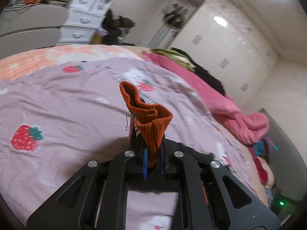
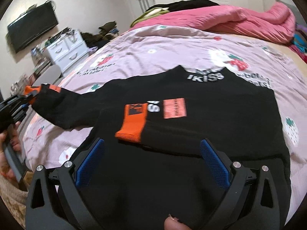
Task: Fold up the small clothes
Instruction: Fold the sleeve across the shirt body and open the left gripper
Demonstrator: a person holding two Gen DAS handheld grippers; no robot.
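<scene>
A small black sweater (image 2: 211, 99) with orange cuffs lies spread on the bed. Its right sleeve is folded across the chest, with the orange cuff (image 2: 132, 126) in the middle. My left gripper (image 1: 152, 153) is shut on the other sleeve's orange cuff (image 1: 151, 122) and holds it lifted above the bed; it shows at the far left in the right wrist view (image 2: 28, 95), the sleeve (image 2: 57, 107) stretched out from the body. My right gripper (image 2: 151, 149) is open and empty, hovering over the sweater's lower part, its blue pads (image 2: 214, 163) on either side of the folded sleeve.
The bed has a lilac strawberry-print sheet (image 2: 153, 44). A crumpled pink quilt (image 2: 239, 19) and dark clothes (image 2: 182, 5) lie along the far side. A white drawer unit (image 2: 67, 48) and a wall TV (image 2: 32, 28) stand beyond the bed's left edge.
</scene>
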